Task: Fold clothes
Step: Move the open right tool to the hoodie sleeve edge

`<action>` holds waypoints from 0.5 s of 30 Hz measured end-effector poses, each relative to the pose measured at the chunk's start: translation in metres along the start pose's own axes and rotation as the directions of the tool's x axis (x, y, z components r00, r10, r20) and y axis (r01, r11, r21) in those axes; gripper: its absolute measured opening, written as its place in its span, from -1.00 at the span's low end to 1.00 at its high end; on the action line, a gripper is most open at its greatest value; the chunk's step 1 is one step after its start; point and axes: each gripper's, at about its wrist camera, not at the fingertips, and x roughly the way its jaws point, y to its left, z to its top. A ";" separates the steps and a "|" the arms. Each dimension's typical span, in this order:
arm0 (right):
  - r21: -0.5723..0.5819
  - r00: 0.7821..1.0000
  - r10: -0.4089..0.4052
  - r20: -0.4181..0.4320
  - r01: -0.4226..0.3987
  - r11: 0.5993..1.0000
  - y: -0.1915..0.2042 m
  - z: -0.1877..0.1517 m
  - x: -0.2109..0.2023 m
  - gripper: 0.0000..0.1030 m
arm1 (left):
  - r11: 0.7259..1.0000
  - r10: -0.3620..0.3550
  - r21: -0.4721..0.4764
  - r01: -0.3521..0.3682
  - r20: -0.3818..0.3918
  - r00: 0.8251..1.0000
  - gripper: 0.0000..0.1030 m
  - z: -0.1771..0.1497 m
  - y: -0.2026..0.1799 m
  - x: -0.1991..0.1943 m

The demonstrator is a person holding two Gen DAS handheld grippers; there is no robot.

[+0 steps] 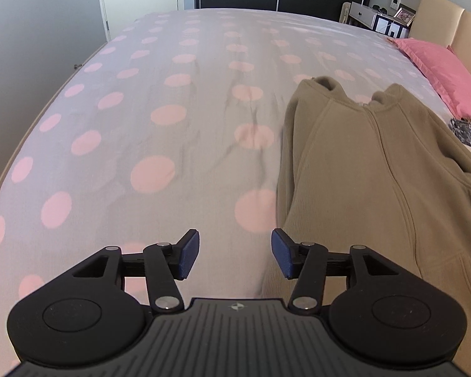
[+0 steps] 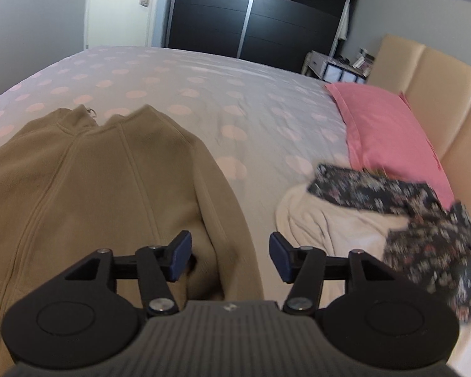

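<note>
An olive-tan zip fleece jacket (image 1: 361, 169) lies flat on the polka-dot bedspread (image 1: 160, 132), collar toward the far side. My left gripper (image 1: 235, 253) hangs open just off the jacket's left edge, over bare bedspread, with nothing between its blue pads. In the right wrist view the same jacket (image 2: 88, 182) fills the left half. My right gripper (image 2: 230, 257) is open above the jacket's right edge, where a fold of sleeve (image 2: 229, 220) runs down between the pads without being pinched.
A pile of a dark floral garment (image 2: 424, 220) on a white cloth (image 2: 329, 229) lies right of the jacket. A pink pillow (image 2: 386, 132) rests against the beige headboard (image 2: 439, 100). A black wardrobe (image 2: 260, 12) and a bedside shelf (image 1: 376, 19) stand beyond the bed.
</note>
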 end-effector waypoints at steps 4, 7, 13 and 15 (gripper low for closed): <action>0.062 0.998 -0.016 -0.069 0.020 0.998 -0.018 -0.022 0.005 0.25 | 1.000 -0.013 -0.009 0.013 -0.014 1.000 0.04 -0.027 0.002 0.000; 0.107 0.992 0.020 -0.122 -0.007 0.994 -0.028 -0.035 0.013 0.25 | 0.999 -0.001 -0.034 -0.001 -0.051 0.999 0.06 -0.044 0.006 0.007; 0.119 0.986 0.026 -0.166 -0.006 0.993 -0.033 -0.048 0.017 0.26 | 0.999 -0.029 -0.045 0.024 -0.113 0.993 0.07 -0.071 -0.001 0.022; 0.133 0.985 0.038 -0.170 -0.015 0.991 -0.038 -0.051 0.017 0.26 | 0.999 -0.037 -0.027 0.034 -0.124 0.992 0.07 -0.077 -0.007 0.025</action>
